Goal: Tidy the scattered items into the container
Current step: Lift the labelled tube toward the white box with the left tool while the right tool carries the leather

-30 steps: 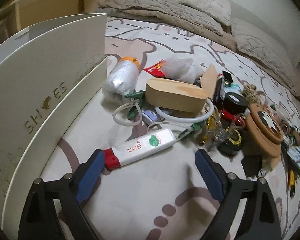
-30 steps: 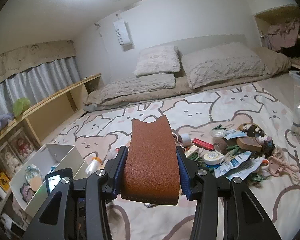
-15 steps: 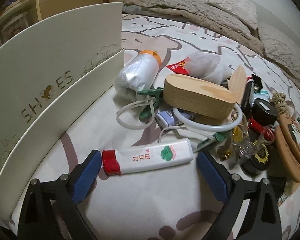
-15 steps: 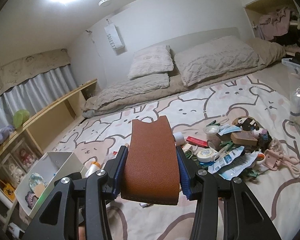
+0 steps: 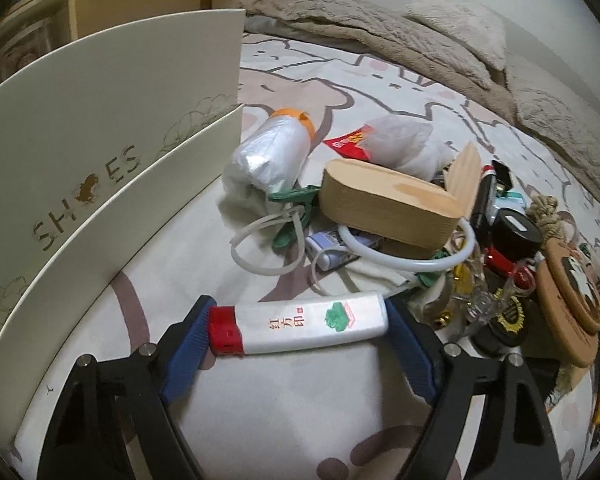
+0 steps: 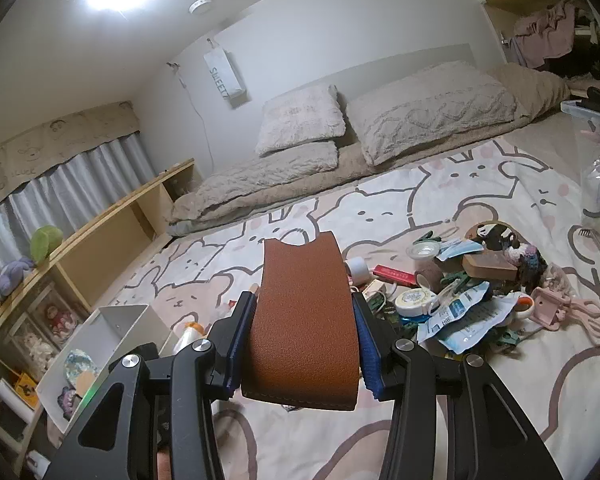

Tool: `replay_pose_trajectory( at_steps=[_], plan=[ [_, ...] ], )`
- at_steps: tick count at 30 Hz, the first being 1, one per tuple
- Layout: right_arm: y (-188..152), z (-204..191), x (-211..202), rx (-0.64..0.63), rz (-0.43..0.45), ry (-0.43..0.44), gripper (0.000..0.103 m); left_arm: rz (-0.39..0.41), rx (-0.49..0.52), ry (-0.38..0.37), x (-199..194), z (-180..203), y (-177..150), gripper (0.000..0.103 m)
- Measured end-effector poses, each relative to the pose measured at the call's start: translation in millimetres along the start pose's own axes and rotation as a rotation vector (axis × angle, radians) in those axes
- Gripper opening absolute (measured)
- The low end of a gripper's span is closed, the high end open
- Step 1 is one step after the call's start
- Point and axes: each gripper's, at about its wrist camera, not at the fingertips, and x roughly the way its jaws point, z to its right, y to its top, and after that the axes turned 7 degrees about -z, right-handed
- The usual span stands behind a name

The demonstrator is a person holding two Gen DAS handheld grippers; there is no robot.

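A white tube with a red cap (image 5: 312, 328) lies on the bear-print bedspread, right beside the cream shoe box (image 5: 80, 128). My left gripper (image 5: 298, 308) straddles the tube lengthwise. Its jaws are closing, and the blue pads touch the cap end and the flat end. In the right wrist view, my right gripper (image 6: 302, 300) is shut on a brown leather case (image 6: 300, 272), held up above the bed. The shoe box (image 6: 116, 328) shows at lower left there, with several small things inside.
Behind the tube is a heap: a plastic-wrapped bottle with an orange cap (image 5: 268, 156), an oval wooden box (image 5: 388, 208), a white ring (image 5: 412, 260) and a round brown disc (image 5: 568, 288). A second pile (image 6: 472, 292) lies to the right. A low wooden shelf (image 6: 112, 232) runs along the left.
The left gripper came down and forward to the tube and its jaws narrowed until the pads met the tube's ends. The right gripper still holds the leather case in about the same place.
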Motion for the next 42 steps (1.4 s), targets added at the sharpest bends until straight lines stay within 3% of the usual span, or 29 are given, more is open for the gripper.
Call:
replay_pose_trajectory(
  at_steps=[7, 20, 26, 36, 42],
  plan=[
    [-1, 4, 2, 0.008, -0.007, -0.011, 0.048, 0.020, 0.027, -0.049, -9, -1, 1, 0.084],
    [-7, -1, 11, -0.026, -0.020, -0.026, 0.048, 0.198, 0.219, -0.093, -66, 29, 1, 0.084],
    [-11, -7, 15, -0.052, -0.027, -0.027, 0.048, 0.236, 0.273, -0.146, -91, 35, 5, 0.084],
    [-17, -21, 20, -0.097, -0.026, -0.021, 0.048, 0.270, 0.284, -0.206, -124, 20, 14, 0.084],
    [-21, -33, 21, -0.125, -0.015, -0.009, 0.048, 0.310, 0.269, -0.189, -141, 1, 23, 0.084]
  ],
)
